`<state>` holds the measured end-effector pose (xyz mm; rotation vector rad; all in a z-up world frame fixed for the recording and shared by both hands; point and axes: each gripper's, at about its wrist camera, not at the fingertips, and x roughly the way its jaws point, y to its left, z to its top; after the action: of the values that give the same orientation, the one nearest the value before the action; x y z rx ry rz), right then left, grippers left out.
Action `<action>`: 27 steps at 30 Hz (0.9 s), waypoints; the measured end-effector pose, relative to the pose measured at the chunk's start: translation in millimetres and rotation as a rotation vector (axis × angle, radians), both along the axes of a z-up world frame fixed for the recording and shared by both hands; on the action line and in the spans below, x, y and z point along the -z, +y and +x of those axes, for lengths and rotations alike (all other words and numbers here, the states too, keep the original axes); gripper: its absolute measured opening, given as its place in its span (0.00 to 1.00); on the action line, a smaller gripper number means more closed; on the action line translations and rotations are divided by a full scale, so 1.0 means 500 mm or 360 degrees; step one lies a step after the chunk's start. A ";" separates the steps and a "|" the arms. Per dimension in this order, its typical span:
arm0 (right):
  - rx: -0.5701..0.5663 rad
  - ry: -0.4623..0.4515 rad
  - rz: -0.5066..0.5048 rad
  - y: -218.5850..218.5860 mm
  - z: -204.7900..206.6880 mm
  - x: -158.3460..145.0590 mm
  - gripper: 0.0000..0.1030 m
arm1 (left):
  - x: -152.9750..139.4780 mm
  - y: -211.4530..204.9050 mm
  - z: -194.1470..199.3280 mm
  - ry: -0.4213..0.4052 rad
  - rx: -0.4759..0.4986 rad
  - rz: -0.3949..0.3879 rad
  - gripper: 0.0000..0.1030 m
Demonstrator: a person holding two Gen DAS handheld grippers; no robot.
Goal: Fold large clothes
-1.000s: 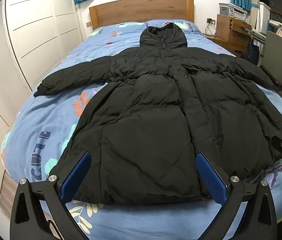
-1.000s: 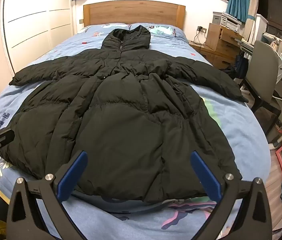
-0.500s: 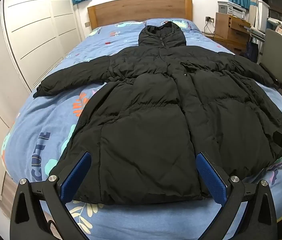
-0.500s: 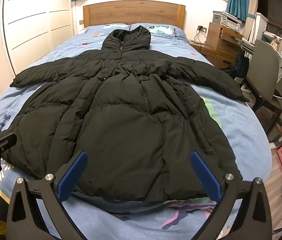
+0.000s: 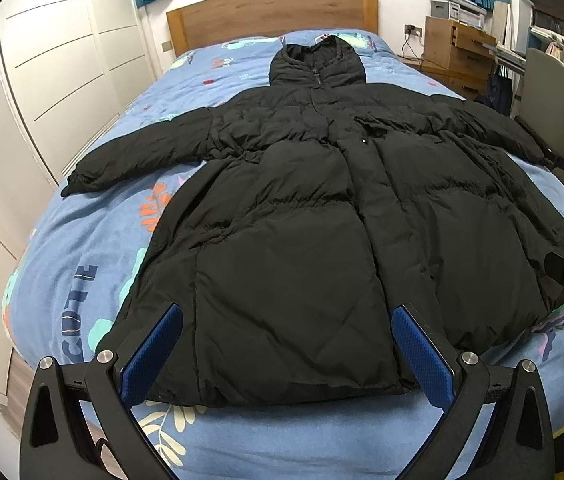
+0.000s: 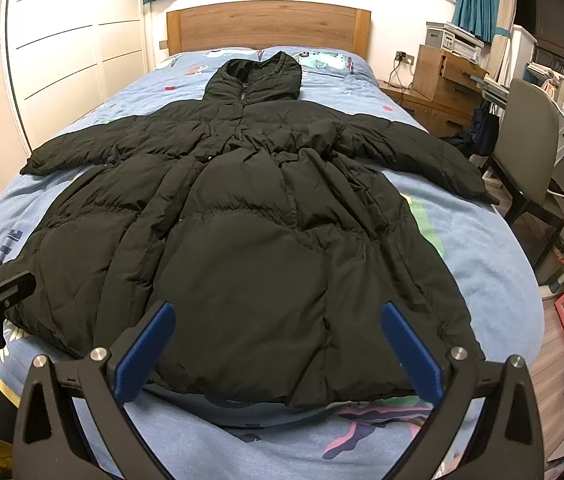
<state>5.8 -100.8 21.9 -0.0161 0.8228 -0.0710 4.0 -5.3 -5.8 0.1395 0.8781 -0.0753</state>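
A long black hooded puffer coat (image 5: 314, 216) lies spread flat, front up, on a bed with a blue patterned cover (image 5: 81, 232). Its hood points at the headboard and both sleeves are stretched out sideways. My left gripper (image 5: 288, 316) is open and empty, held above the coat's hem on the left half. My right gripper (image 6: 277, 312) is open and empty, above the hem on the right half of the coat (image 6: 249, 232). Each gripper shows at the edge of the other's view.
A wooden headboard (image 6: 265, 28) stands at the far end. White wardrobe doors (image 5: 53, 72) run along the left. A wooden bedside unit (image 6: 442, 84), a grey chair (image 6: 530, 148) and a desk stand to the right of the bed.
Both views have shifted only slightly. The coat has not moved and both grippers stay open.
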 end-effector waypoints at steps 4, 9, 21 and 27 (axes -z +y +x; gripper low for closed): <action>0.0016 -0.0002 0.0016 -0.011 0.005 -0.004 1.00 | -0.003 0.000 0.006 0.0014 0.0011 0.0013 0.99; 0.0038 0.0006 0.0023 -0.021 0.012 -0.001 1.00 | -0.011 0.003 0.008 -0.0011 0.0019 0.0004 0.99; 0.0032 0.0006 0.0000 -0.018 0.021 0.001 1.00 | -0.015 0.013 0.017 -0.0004 0.0051 -0.0030 0.99; 0.0039 -0.0001 -0.0007 -0.016 0.022 -0.002 1.00 | -0.007 0.013 0.020 0.0004 0.0050 -0.0011 0.99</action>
<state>17.0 -108.8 22.6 -0.0105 0.8222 -0.0957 13.8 1.0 -2.1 0.1468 0.8782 -0.1077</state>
